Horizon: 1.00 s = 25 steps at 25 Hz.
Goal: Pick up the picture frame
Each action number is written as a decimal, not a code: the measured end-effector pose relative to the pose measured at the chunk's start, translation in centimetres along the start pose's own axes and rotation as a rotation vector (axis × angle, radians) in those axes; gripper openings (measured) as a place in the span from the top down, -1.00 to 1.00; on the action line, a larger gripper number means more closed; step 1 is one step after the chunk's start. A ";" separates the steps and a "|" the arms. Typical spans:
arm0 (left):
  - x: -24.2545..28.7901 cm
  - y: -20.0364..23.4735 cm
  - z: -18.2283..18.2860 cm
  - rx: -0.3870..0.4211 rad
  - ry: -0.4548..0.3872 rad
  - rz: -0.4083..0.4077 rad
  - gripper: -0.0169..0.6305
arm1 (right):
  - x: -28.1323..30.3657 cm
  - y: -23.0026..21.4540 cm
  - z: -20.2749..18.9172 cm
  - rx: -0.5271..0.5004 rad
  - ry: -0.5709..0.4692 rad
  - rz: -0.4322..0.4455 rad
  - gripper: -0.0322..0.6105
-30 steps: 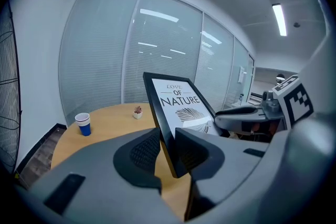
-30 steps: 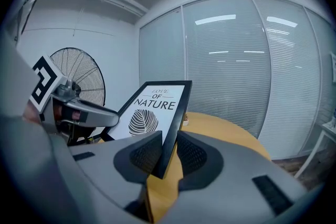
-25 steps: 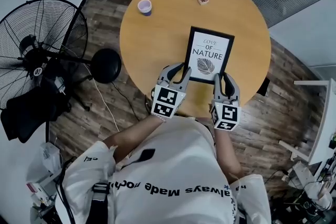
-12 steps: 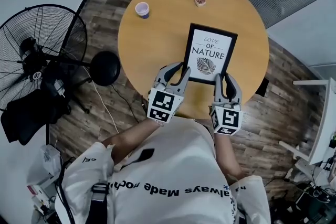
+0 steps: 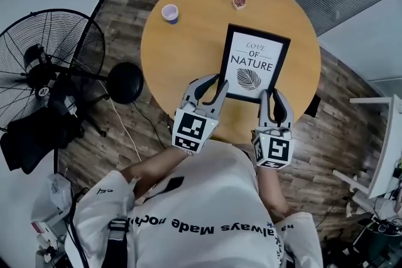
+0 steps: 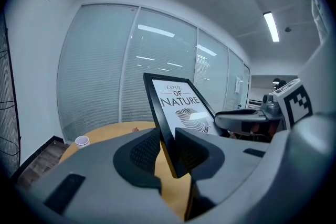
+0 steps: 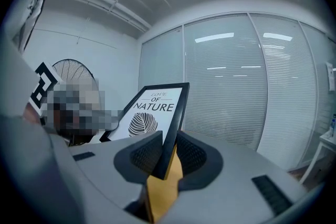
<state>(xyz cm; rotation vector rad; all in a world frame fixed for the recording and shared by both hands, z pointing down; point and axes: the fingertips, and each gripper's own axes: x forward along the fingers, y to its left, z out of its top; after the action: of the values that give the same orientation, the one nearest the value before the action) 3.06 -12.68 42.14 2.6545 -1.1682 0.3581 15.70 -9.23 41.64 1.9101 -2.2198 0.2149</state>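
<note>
The picture frame (image 5: 255, 62) is black-edged, with a white print that reads "LOVE OF NATURE" over a leaf. It is held above the round wooden table (image 5: 188, 41), tilted with its far edge up. My left gripper (image 5: 210, 90) is shut on its near left corner, and my right gripper (image 5: 271, 100) is shut on its near right corner. In the left gripper view the picture frame (image 6: 178, 105) stands edge-on between the pads of the left gripper (image 6: 167, 152). The right gripper view has the picture frame (image 7: 149, 113) pinched in the right gripper (image 7: 167, 157).
A small white cup (image 5: 170, 12) and a small brownish object (image 5: 239, 2) sit at the table's far side. A standing fan (image 5: 53, 53) and its round black base (image 5: 124, 82) are on the floor at the left. Glass partitions with blinds lie beyond the table.
Both grippers have risen toward the camera with the frame, which now looks larger and more tilted. The cup and small object have not moved.
</note>
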 end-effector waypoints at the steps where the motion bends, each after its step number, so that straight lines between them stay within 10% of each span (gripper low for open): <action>1: -0.1 -0.1 0.3 0.001 -0.004 -0.001 0.63 | -0.2 0.0 0.3 0.000 -0.004 0.000 0.59; 25: -4.9 -0.3 6.4 0.007 -0.157 -0.006 0.63 | -3.6 2.4 6.9 -0.039 -0.106 0.011 0.59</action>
<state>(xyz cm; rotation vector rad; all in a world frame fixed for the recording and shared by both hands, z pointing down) 0.92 -10.90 34.58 2.7335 -1.2045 0.1558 13.37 -7.14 34.09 1.9313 -2.2839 0.0726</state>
